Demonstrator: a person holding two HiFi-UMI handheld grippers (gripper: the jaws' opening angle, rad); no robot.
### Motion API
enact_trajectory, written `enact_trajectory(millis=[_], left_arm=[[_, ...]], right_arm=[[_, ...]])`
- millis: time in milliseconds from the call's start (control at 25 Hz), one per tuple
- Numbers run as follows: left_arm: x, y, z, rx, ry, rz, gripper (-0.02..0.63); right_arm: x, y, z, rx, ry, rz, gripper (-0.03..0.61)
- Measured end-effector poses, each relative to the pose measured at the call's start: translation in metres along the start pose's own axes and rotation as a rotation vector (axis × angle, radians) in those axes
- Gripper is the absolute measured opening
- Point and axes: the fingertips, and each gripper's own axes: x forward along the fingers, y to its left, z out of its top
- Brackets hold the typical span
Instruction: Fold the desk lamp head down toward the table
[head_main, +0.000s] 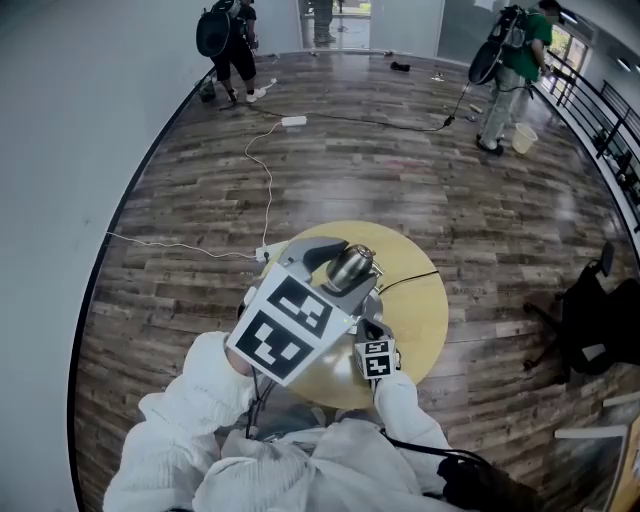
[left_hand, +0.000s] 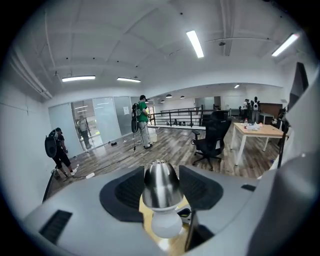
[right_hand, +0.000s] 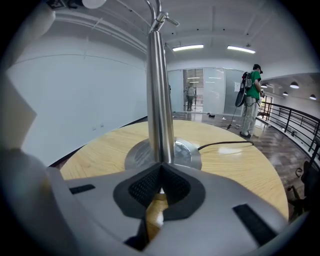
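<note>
The desk lamp stands on a round wooden table (head_main: 425, 320). Its metal head (head_main: 350, 266) lies right at the tips of my left gripper (head_main: 335, 262). In the left gripper view the steel shade (left_hand: 160, 185) and white bulb (left_hand: 166, 224) sit between the wide-apart jaws of the left gripper (left_hand: 161, 171), and I see no pad pressing on them. My right gripper (head_main: 372, 325) is low at the lamp's foot. In the right gripper view the right gripper (right_hand: 160, 167) is shut on the upright steel pole (right_hand: 159, 90) just above the round base (right_hand: 187, 152).
The lamp's black cord (right_hand: 225, 144) runs off the table's right side. A white cable (head_main: 265, 190) lies on the wood floor behind. A person in green (head_main: 515, 70) and a person in black (head_main: 232, 45) stand far off. A black office chair (head_main: 600, 320) is at right.
</note>
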Motion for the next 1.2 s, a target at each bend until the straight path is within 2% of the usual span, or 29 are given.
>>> enact_trajectory(millis=[280, 520, 720, 920, 1200], left_arm=[[-0.013, -0.004, -0.023, -0.012, 0.048, -0.021, 0.219], [-0.026, -0.013, -0.052, 0.014, 0.103, 0.015, 0.221], [-0.031, -0.021, -0.084, -0.031, 0.15, -0.009, 0.221], [-0.034, -0.021, -0.126, -0.072, 0.227, -0.016, 0.221], [-0.015, -0.032, -0.204, -0.078, 0.317, -0.015, 0.224]], right_arm=[[-0.002, 0.001, 0.002, -0.021, 0.008, 0.023, 0.012], [-0.001, 0.003, 0.001, -0.041, 0.022, 0.049, 0.012], [-0.003, 0.002, 0.001, -0.055, 0.016, 0.052, 0.012], [0.0, 0.005, 0.002, -0.056, 0.016, 0.05, 0.012], [0.0, 0.006, 0.003, -0.066, 0.014, 0.042, 0.012]])
